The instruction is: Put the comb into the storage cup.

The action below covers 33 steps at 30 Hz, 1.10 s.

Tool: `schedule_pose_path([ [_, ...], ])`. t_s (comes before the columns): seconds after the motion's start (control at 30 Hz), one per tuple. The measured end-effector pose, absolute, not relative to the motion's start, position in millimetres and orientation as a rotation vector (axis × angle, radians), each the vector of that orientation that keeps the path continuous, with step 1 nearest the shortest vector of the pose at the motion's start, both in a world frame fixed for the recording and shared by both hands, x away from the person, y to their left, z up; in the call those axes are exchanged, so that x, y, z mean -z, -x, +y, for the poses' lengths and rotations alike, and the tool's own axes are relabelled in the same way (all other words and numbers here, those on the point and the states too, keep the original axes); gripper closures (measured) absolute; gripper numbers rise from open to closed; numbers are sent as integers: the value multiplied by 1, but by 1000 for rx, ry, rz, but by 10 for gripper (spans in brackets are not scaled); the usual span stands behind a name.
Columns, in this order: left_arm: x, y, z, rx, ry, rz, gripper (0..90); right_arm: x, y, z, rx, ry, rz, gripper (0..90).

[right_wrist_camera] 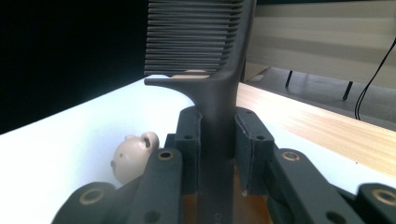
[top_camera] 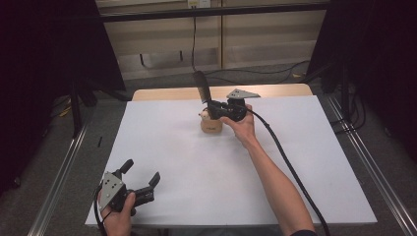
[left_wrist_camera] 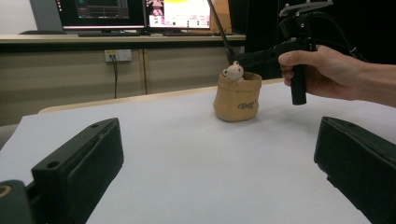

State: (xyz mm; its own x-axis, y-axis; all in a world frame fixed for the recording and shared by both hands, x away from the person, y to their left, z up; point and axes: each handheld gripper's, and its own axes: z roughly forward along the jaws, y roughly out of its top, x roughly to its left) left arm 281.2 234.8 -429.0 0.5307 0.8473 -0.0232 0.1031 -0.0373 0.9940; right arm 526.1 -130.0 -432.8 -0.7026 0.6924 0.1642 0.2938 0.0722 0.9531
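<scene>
The right gripper point(top_camera: 212, 105) has its jaws clamped on the handle of a black comb point(top_camera: 201, 86), which stands upright just over the tan pouch point(top_camera: 211, 125) at the far middle of the table point(top_camera: 167, 147). The comb looks light, stiff and a bit slick, with thin teeth that could bend, so the solid handle is the place to hold it. The pouch looks soft; a small bear point(left_wrist_camera: 233, 72) peeks out. Its dark printed word is too blurred to read. The left gripper point(top_camera: 141, 177) rests near left, jaws apart and empty.
</scene>
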Motion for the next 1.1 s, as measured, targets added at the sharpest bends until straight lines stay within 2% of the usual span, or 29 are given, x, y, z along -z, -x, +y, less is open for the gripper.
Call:
schedule_pose_path([
  [0.43,429,-281,234,-732,-1511,852,15,434,-525,-135,-1623,-974,2029,697],
  [0.6,429,-282,234,-733,-1513,853,15,430,-523,-137,-1609,-971,2018,629],
  [0.7,429,-281,234,-734,-1513,852,15,429,-523,-138,-1606,-980,2013,549],
  [1.1,429,-281,234,-739,-1510,856,15,424,-518,-145,-1585,-1016,1977,328],
])
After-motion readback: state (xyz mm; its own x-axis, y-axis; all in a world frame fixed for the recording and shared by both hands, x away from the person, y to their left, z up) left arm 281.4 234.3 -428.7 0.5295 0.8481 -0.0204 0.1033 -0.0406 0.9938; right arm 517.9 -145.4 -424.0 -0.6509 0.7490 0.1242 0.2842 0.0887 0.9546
